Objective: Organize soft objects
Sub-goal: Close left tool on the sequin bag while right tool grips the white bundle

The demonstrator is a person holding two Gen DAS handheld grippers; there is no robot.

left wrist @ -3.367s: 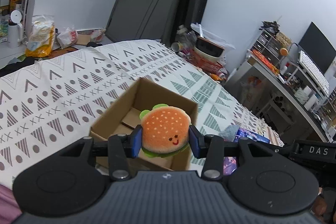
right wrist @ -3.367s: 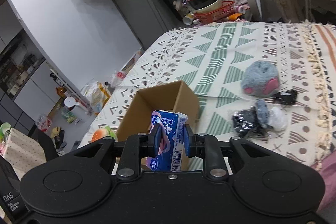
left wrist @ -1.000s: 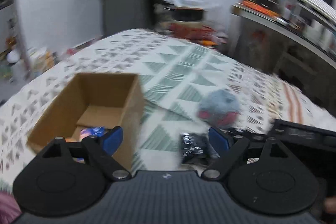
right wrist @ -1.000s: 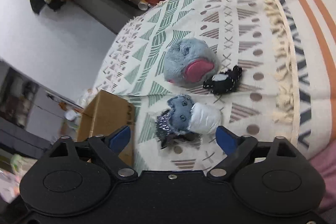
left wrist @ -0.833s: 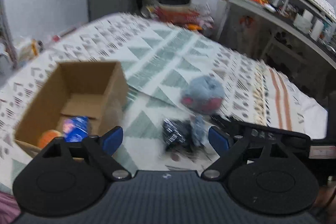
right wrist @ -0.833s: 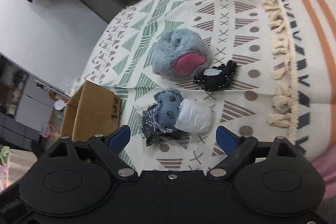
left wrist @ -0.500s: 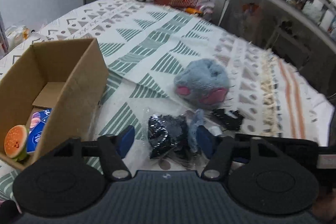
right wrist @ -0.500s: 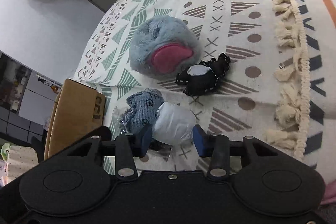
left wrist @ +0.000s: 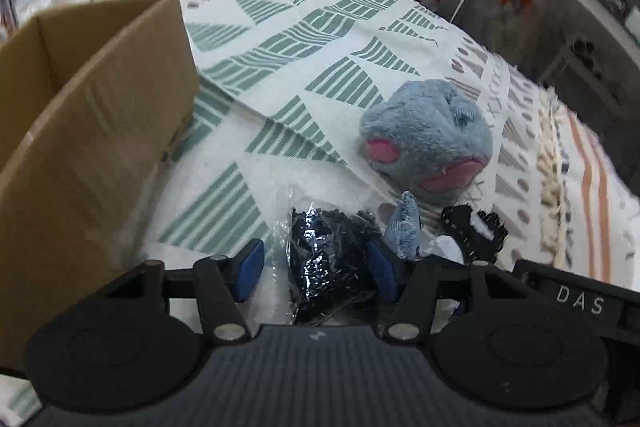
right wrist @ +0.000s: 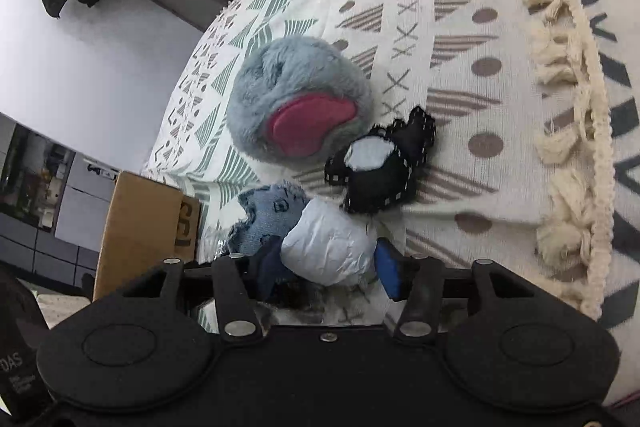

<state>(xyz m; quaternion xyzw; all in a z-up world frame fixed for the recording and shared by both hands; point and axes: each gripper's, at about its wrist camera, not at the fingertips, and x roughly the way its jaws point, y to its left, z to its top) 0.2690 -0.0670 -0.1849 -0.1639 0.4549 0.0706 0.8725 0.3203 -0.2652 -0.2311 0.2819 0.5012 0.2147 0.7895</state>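
L gripper [left wrist: 316, 267] low, straddles black packet [left wrist: 324, 251]; R gripper [right wrist: 326, 267] brackets white bundle [right wrist: 328, 251].

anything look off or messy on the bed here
Nothing is spilled or damaged. The only untidy spot is a clump in front of the brown cardboard box: a crinkled clear bag of black items, a frayed blue denim piece and a white wrapped ball lie piled together.

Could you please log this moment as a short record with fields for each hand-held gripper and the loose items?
left hand-held gripper: open around black item in clear plastic
right hand-held gripper: closing on white wrapped ball, contact unclear
still on blanket: grey plush, black felt piece, denim piece
cardboard box: left of pile, contents unseen
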